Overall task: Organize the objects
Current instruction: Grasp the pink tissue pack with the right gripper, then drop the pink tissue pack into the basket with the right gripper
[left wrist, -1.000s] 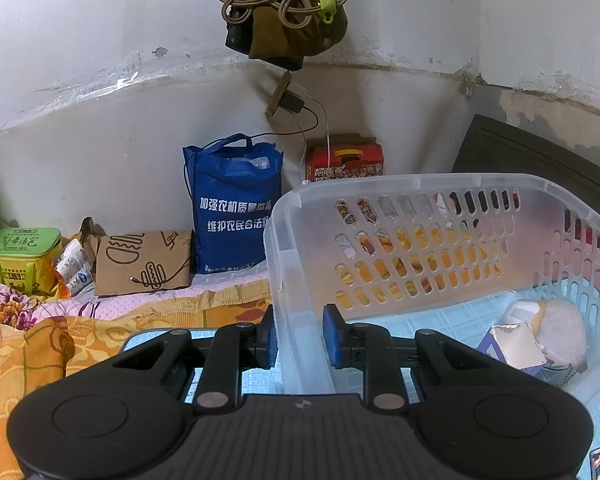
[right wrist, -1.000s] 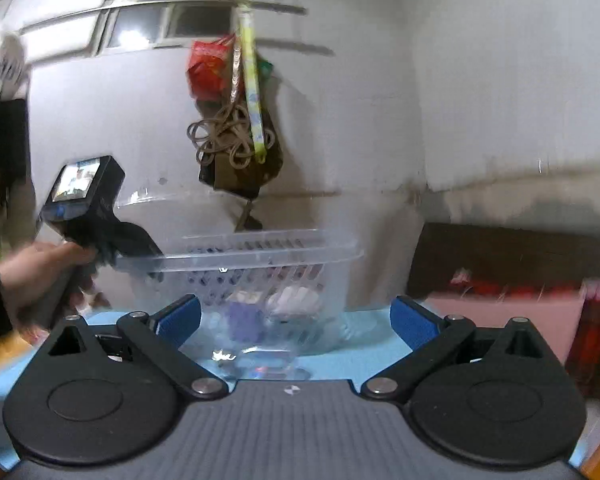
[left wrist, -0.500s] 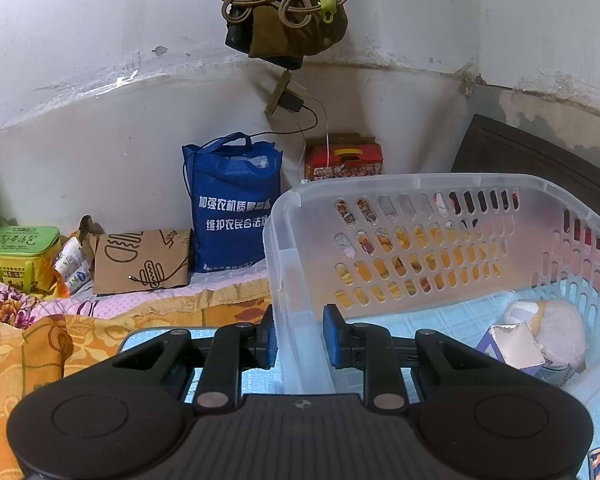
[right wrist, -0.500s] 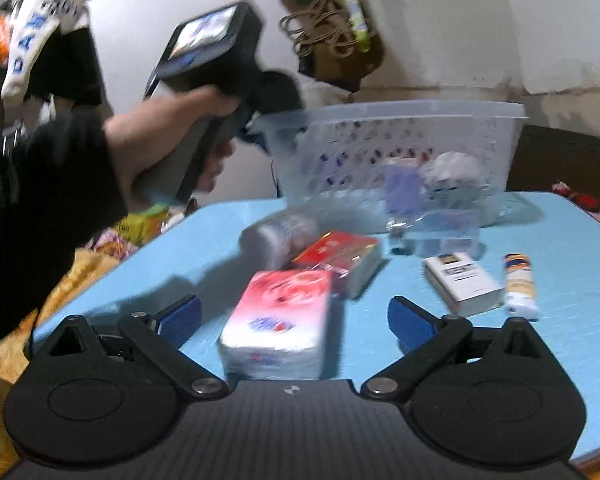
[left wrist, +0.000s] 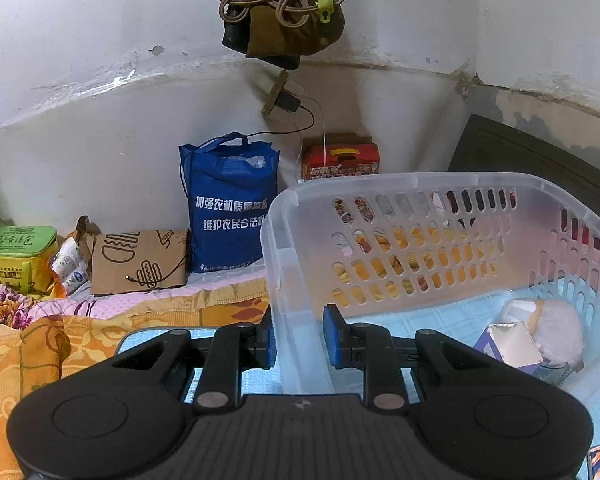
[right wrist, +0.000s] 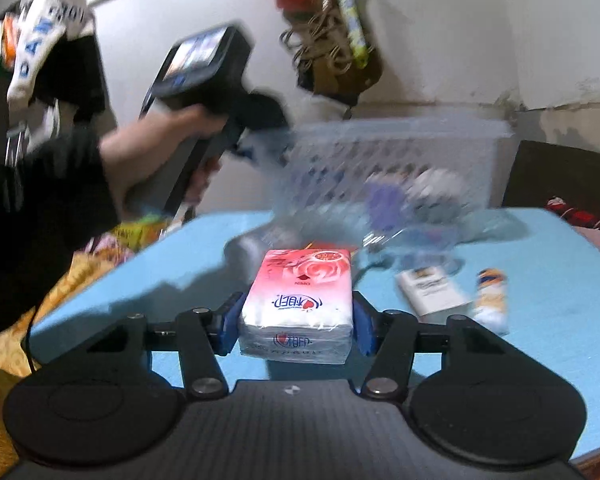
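Observation:
My left gripper (left wrist: 298, 336) is shut on the near left wall of the clear plastic basket (left wrist: 420, 184), one blue pad inside and one outside. A torn purple carton (left wrist: 508, 344) and a white soft bundle (left wrist: 548, 320) lie in the basket. In the right wrist view a pink and white tissue pack (right wrist: 300, 292) lies on the blue table (right wrist: 560, 300). My right gripper (right wrist: 296, 324) is closing on it, with both blue pads against its sides. Behind it a person's hand holds the left gripper (right wrist: 256, 148) at the blurred basket (right wrist: 400, 148).
A white box (right wrist: 430, 290), a small tube (right wrist: 490, 296), a lying bottle (right wrist: 256, 242) and a red pack (right wrist: 328, 245) rest on the table. By the wall stand a blue bag (left wrist: 232, 204), a red box (left wrist: 340, 160), a brown paper bag (left wrist: 140, 260) and a green box (left wrist: 18, 256).
The right gripper has dropped and tilted down toward the table, come up to the tissue pack and narrowed from wide open onto its sides. The left gripper has kept still on the basket.

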`<move>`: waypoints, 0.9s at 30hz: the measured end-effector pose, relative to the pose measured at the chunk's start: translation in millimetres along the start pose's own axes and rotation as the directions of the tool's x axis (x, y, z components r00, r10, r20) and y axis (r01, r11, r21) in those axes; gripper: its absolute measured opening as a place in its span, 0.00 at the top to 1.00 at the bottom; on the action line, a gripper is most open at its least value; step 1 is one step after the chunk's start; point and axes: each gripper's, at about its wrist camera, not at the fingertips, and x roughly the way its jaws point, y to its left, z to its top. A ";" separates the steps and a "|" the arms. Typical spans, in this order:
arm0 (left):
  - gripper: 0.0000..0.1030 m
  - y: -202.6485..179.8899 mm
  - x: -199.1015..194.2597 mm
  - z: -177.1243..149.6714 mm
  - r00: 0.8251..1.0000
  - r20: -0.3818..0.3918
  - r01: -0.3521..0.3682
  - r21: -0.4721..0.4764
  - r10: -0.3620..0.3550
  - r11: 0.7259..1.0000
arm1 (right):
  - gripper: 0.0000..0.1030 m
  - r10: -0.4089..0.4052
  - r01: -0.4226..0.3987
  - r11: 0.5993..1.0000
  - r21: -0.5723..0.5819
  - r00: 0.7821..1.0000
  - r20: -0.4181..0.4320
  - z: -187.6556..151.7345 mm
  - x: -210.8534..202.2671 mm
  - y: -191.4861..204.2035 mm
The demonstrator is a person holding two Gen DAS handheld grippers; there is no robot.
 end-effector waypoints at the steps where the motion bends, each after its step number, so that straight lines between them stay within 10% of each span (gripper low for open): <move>1: 0.72 -0.2 -0.1 -0.2 1.000 0.000 -0.001 0.000 0.001 1.000 | 0.44 -0.008 0.008 1.000 0.007 1.000 0.008 4.0 -4.7 -7.3; 16: 0.72 -1.3 0.0 -1.0 1.000 0.003 -0.002 -0.003 0.002 1.000 | 0.44 -0.090 0.081 0.992 0.092 0.991 0.100 71.1 -24.1 -92.6; 27: 0.72 -1.2 1.1 -0.4 1.000 0.004 -0.005 -0.004 0.005 1.000 | 0.44 0.023 -0.036 0.993 0.110 0.993 0.116 151.7 6.8 -129.4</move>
